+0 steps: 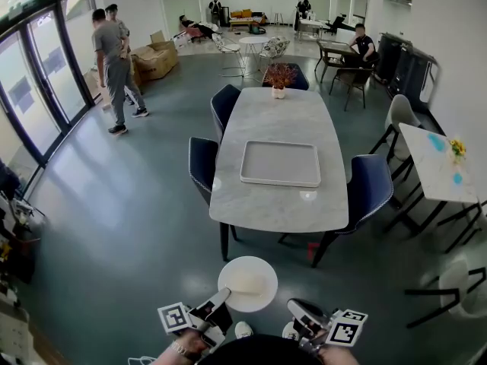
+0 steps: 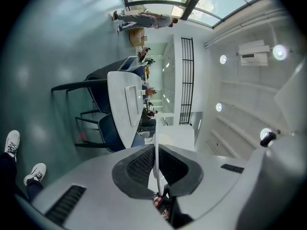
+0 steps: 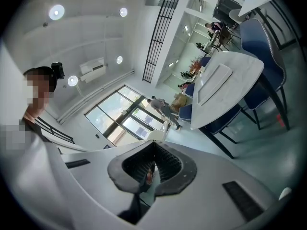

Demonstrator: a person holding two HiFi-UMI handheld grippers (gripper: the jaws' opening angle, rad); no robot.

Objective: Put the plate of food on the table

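At the upper left of the head view, two people (image 1: pixel 114 59) stand beside tall glass doors, with cardboard boxes (image 1: pixel 156 59) just right of them.

At the lower left, the left gripper (image 1: pixel 222 299) reaches up and right to the rim of a white plate (image 1: pixel 247 284). In the left gripper view its fingers (image 2: pixel 139 164) pinch that rim, which runs edge-on as a thin white line between the ribbed pads. The plate sits at the lower middle of the head view, over the grey-green floor and below the near end of the tabletop (image 1: pixel 281 112), not on it. A pale patch lies on the plate; what it is cannot be made out.

The marble tabletop fills the middle of the frame. A shallow rectangular tray (image 1: pixel 280 163) lies on it, and a small pot of reddish flowers (image 1: pixel 279 90) stands at its far end. A dark blue chair (image 1: pixel 202 162) is tucked against its left side and another (image 1: pixel 370 185) against its right.

At the lower right, the right gripper (image 1: pixel 295 309) points up and left toward the plate, near its right edge but apart from it. In the right gripper view its fingers (image 3: pixel 168 162) are pressed together with nothing between the tips.

At the right edge stands a second pale tabletop (image 1: pixel 434 169).
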